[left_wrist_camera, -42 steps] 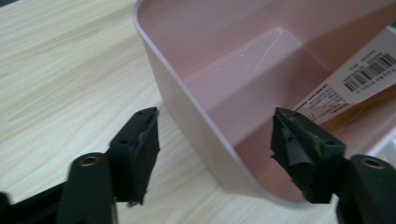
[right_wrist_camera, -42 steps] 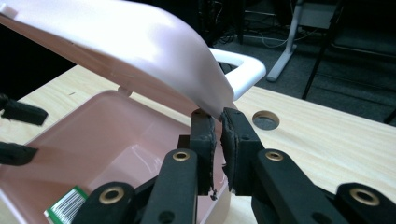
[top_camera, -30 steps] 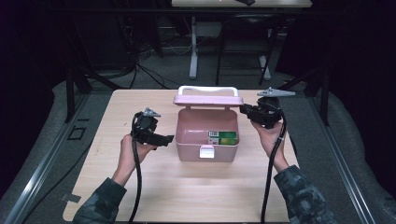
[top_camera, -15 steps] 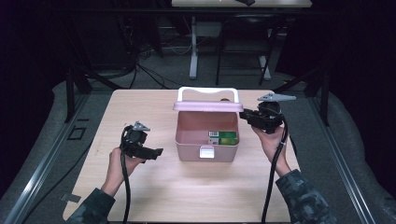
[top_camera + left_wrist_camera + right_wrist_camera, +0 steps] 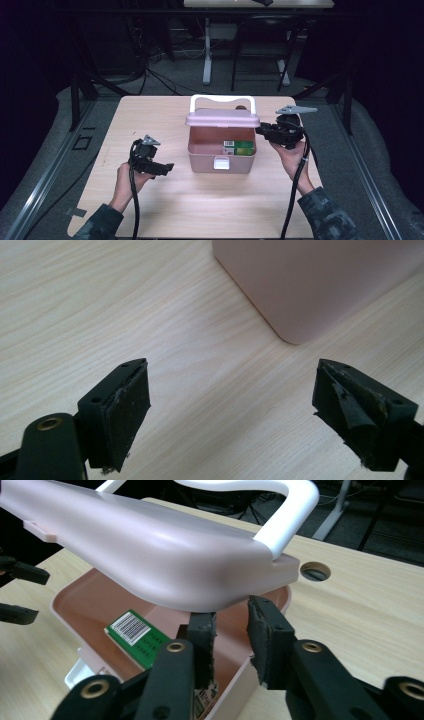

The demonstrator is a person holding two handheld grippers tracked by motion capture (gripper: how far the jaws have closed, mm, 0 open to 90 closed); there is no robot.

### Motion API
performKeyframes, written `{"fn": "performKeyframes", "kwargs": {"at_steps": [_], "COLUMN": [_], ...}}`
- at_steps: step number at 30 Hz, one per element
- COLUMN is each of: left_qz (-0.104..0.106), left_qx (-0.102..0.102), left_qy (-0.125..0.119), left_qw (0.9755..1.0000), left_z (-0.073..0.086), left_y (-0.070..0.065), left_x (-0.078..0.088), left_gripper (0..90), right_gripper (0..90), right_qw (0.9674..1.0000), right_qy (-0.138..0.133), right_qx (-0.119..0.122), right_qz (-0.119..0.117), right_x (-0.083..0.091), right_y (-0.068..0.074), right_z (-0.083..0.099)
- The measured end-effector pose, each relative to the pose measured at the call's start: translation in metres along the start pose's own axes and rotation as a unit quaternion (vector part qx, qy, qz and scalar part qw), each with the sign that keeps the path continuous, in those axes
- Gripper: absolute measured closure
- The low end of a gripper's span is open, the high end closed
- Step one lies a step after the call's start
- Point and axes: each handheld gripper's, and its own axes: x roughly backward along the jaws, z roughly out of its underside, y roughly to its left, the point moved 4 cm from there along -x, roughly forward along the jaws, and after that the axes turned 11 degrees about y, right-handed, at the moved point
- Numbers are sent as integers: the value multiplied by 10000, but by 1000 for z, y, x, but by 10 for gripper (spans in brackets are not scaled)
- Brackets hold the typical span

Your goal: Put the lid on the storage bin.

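Observation:
A pink box stands mid-table, its pink lid with a white handle hanging tilted over the opening. A green packet lies inside. My right gripper is at the lid's right end. In the right gripper view its jaws have just been opening and stand slightly apart under the lid, with nothing pinched between the pads; the packet shows below. My left gripper is open and low over the table, left of the box, with bare wood between its jaws.
The box's rounded corner lies ahead of the left jaws. A round cable hole sits in the table behind the box. Bare wood spreads at the front and left. Dark floor, cables and another table's legs lie beyond.
The lid has come down from further back to hang low over the box. My left gripper moved down and back from the box's left side toward the front left.

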Motion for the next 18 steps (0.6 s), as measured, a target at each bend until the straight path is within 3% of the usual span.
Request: {"fn": "performKeyframes", "kwargs": {"at_steps": [18], "left_qz": [-26], "left_qx": [-24], "left_qy": [87], "left_qw": [10000], "left_z": [3], "left_y": [2], "left_x": [-5], "left_gripper": [152], "right_gripper": [437], "right_qw": [9996], "right_qy": [124], "right_qx": [-10], "right_qz": [-238], "right_x": [-2], "right_y": [9], "right_z": [13]}}
